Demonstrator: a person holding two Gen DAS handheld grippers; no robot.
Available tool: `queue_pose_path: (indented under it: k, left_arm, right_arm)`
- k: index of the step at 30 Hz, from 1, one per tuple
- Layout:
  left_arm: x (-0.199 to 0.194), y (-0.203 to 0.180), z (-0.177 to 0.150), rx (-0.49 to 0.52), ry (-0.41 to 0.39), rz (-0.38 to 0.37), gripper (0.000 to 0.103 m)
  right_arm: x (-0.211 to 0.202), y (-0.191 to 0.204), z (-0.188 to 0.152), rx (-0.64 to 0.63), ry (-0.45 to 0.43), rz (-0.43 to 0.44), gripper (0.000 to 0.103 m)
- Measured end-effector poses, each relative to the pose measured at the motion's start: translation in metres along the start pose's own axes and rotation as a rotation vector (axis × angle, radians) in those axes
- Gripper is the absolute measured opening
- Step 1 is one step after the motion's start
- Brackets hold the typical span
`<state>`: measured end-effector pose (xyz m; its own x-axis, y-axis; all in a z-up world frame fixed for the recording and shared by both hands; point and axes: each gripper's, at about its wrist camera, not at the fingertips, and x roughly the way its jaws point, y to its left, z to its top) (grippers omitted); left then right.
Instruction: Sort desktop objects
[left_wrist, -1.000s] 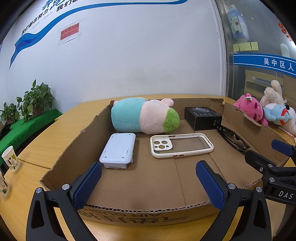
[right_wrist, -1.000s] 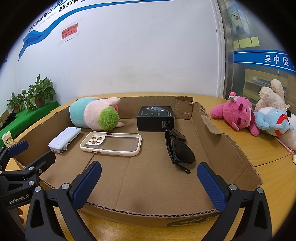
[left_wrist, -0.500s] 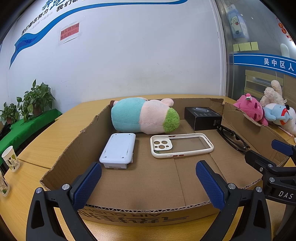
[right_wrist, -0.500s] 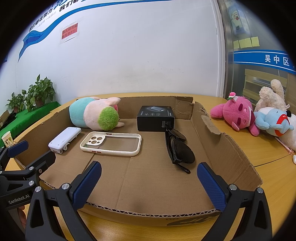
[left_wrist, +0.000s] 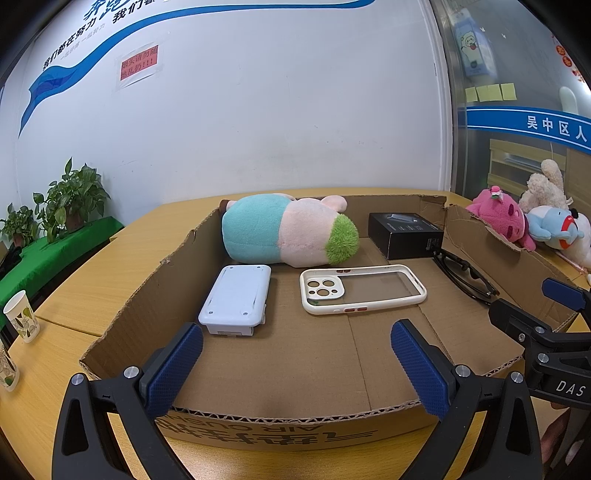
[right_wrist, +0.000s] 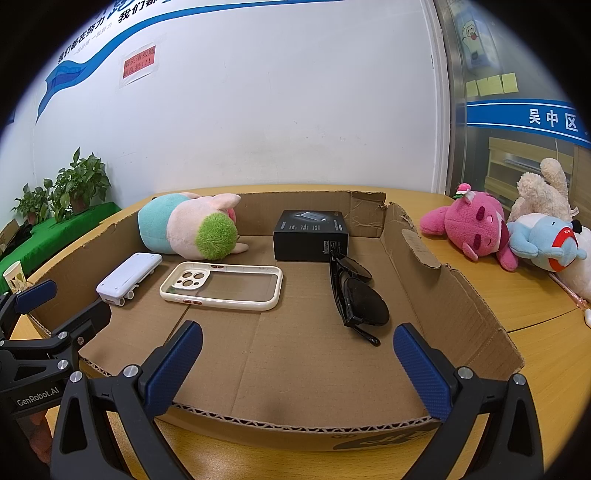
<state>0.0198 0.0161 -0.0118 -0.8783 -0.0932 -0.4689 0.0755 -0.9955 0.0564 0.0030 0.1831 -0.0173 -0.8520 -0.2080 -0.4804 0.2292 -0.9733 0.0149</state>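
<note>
Nothing has shifted since the earlier frames: I hold my left tool (left_wrist: 295, 365) and my right tool (right_wrist: 297, 363) side by side at the near rim of the cardboard tray (right_wrist: 458, 295), both with fingers spread wide apart and gripping nothing. In the left wrist view the right tool's fingers show at 3 o'clock; in the right wrist view the left tool sits at 9 o'clock. Inside the tray, the plush toy (left_wrist: 288, 232) lies on its side toward 12 o'clock against the far wall. Just in front of it rests the white device (left_wrist: 236, 295) at about 11 o'clock, and beside that, toward 1 o'clock, the phone case (left_wrist: 362, 290) lies flat. The black box (right_wrist: 312, 236) stands at the far wall, and the sunglasses (right_wrist: 358, 295) lie folded, touching its front corner and running toward my right tool. Outside the tray, on the tabletop (right_wrist: 535, 332) at 2 o'clock, stuffed animals (right_wrist: 476, 229) are piled together; a paper cup (left_wrist: 22, 315) stands at 9 o'clock.
</note>
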Motion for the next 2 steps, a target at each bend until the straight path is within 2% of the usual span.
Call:
queue_pose_path:
  k: [2]
  left_arm:
    - [0.0008, 0.0006, 0.0003, -0.001, 0.002, 0.000, 0.103]
  right_arm:
    - [0.0003, 0.0003, -0.0002, 0.000, 0.001, 0.000, 0.103]
